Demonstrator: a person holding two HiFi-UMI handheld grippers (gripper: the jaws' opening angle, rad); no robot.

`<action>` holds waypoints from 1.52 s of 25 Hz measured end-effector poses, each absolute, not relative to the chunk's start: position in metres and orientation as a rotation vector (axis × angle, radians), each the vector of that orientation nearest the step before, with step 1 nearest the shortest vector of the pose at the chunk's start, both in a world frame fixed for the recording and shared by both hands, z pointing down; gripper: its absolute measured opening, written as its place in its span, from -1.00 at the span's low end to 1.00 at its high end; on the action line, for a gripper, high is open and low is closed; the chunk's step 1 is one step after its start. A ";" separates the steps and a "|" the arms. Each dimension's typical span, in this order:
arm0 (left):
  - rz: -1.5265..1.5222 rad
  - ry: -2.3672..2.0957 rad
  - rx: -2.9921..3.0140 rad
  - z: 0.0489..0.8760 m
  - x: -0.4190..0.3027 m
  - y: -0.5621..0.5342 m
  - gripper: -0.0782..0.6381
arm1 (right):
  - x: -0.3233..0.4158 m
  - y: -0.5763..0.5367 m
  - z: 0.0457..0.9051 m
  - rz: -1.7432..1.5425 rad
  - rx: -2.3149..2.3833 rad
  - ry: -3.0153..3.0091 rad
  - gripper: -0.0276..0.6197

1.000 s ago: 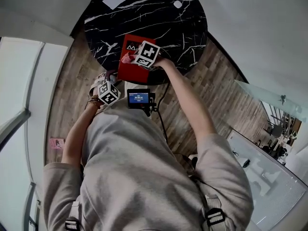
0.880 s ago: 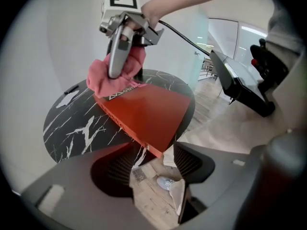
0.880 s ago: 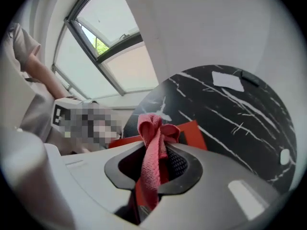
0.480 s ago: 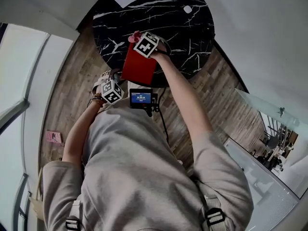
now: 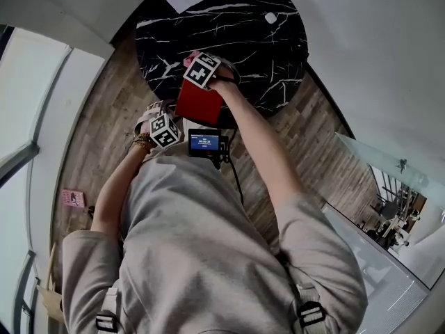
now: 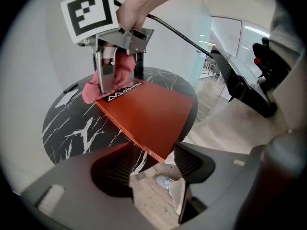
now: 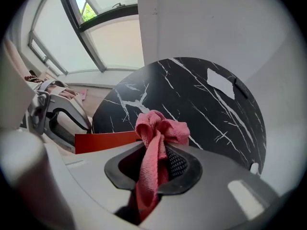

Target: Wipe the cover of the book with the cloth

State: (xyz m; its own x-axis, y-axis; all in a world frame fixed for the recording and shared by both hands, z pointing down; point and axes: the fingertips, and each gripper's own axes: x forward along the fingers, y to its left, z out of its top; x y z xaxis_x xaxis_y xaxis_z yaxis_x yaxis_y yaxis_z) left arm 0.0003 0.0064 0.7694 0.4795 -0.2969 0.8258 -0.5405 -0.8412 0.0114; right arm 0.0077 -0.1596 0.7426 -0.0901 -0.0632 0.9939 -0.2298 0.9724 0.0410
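At the bench's (image 5: 243,26) near edge, seen from above, the red book (image 5: 201,104) juts out, with the right gripper (image 5: 194,66) on its far end. The left gripper's (image 6: 154,163) view shows its jaws apart around the book's overhanging corner, not pinching it. In the right gripper's view, the jaws are clamped on the bunched cloth (image 7: 157,143). Nothing pins the book, so a stroke towards the edge could well shove it off.

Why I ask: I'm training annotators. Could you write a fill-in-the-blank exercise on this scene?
1. The right tongs are shut on a ____ cloth.
2. The book has a ____ cover.
3. The black marbled table is ____ in shape.
Missing words: pink; red; round.
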 end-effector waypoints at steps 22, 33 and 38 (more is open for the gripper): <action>1.275 -0.687 2.462 0.772 0.001 0.004 -0.02 | 0.009 -0.085 0.746 0.233 0.150 -1.616 -0.66; 1.284 -0.670 2.469 0.774 0.002 0.005 -0.01 | 0.010 -0.044 0.749 0.291 0.054 -1.582 -0.67; 1.291 -0.658 2.473 0.774 0.001 0.003 0.02 | 0.009 -0.032 0.748 0.317 0.040 -1.586 -0.67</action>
